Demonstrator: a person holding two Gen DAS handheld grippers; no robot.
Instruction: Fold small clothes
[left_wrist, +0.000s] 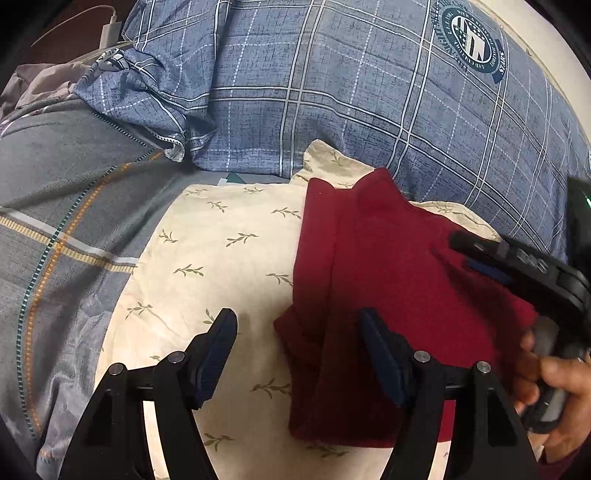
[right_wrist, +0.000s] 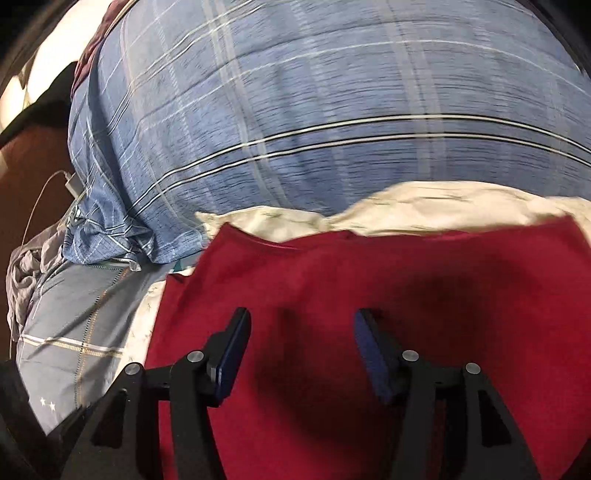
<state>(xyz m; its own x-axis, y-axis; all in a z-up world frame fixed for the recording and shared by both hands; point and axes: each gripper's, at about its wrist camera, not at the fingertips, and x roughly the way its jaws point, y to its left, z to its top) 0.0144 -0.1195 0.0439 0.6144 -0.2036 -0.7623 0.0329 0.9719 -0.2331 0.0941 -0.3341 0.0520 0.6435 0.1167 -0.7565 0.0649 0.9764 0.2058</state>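
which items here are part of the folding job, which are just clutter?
Job:
- red garment, partly folded
- cream leaf-print cloth under it
- left gripper, open
- right gripper, open above the garment

Lying about:
- blue plaid bedding
- grey striped sheet
- white charger and cable

Blue plaid quilt (left_wrist: 332, 85) on grey bedsheet (left_wrist: 66, 206) — white charger (left_wrist: 110, 31) (corded) behind.

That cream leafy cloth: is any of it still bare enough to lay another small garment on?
Yes. The cream cloth is bare on its left half, between the grey striped bedding and the red garment. The right half is crowded: the red garment covers it, with the right gripper over it. Behind, the blue plaid pillow closes it off.
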